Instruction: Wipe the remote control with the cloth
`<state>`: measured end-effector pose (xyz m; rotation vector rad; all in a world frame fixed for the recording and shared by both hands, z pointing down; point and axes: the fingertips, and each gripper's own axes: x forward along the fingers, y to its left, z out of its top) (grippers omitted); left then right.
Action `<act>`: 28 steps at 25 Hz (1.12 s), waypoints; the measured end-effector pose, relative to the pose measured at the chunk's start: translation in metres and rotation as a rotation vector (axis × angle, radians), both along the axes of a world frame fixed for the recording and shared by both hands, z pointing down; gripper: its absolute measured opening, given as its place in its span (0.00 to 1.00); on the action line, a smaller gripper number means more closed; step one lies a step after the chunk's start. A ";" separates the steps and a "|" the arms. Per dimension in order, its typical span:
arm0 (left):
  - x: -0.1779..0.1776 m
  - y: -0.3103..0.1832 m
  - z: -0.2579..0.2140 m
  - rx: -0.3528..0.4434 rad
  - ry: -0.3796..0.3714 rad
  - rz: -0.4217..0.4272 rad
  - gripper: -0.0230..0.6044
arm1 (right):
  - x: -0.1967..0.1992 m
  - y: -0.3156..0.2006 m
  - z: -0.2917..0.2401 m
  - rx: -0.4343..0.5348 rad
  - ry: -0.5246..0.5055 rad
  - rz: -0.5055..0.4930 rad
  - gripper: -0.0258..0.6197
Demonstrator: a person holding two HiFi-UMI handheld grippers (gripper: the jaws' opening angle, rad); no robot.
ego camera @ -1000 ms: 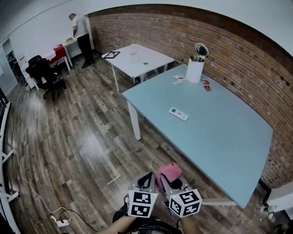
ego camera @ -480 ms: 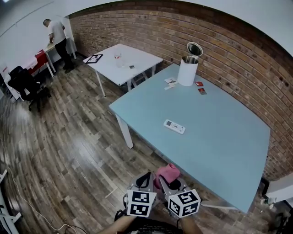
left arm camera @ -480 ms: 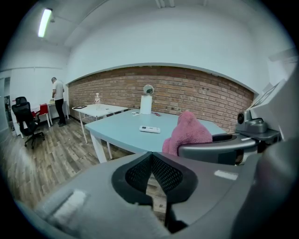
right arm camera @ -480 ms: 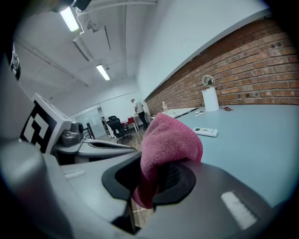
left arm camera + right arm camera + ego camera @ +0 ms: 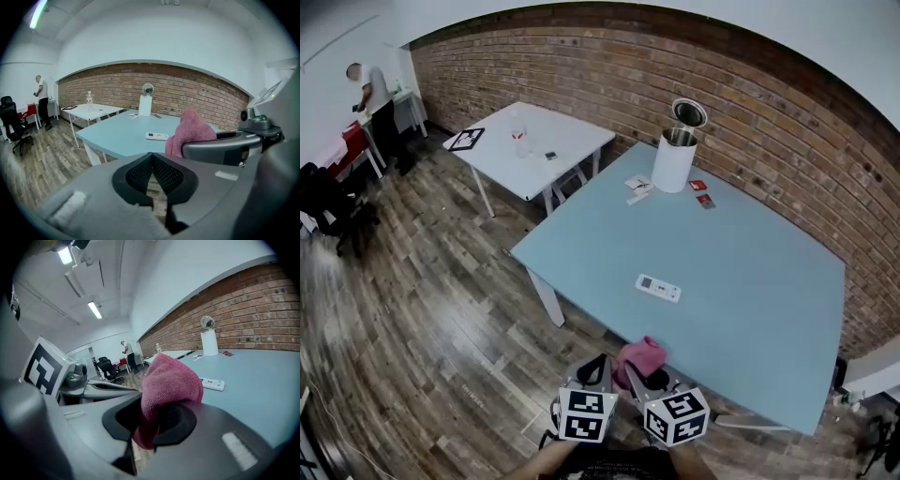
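A white remote control lies flat on the light blue table, toward its near left side; it also shows as the remote and the remote in the gripper views. My right gripper is shut on a pink cloth, which bunches up above its jaws as the cloth. My left gripper is shut with nothing between its jaws, close beside the right one. Both grippers hover over the wooden floor just short of the table's near edge.
A white cylindrical bin with its lid raised stands at the table's far side by the brick wall, with small cards near it. A white table stands beyond. A person stands far left near office chairs.
The view has closed in on the blue table: the remote and table sit nearer and lower in the head view. Both grippers stay side by side, cloth still held.
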<state>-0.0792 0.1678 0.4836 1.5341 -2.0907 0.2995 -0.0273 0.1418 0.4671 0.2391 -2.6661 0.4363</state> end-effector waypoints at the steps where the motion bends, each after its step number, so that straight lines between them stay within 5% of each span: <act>1: -0.005 -0.003 0.000 0.001 0.005 0.014 0.04 | -0.004 -0.001 -0.001 0.003 0.001 0.011 0.14; 11: -0.019 -0.034 0.007 0.014 0.025 0.125 0.04 | -0.013 -0.026 0.001 0.020 0.023 0.106 0.14; 28: -0.039 -0.114 0.030 -0.083 -0.023 0.321 0.03 | -0.034 -0.109 0.009 -0.015 -0.010 0.204 0.14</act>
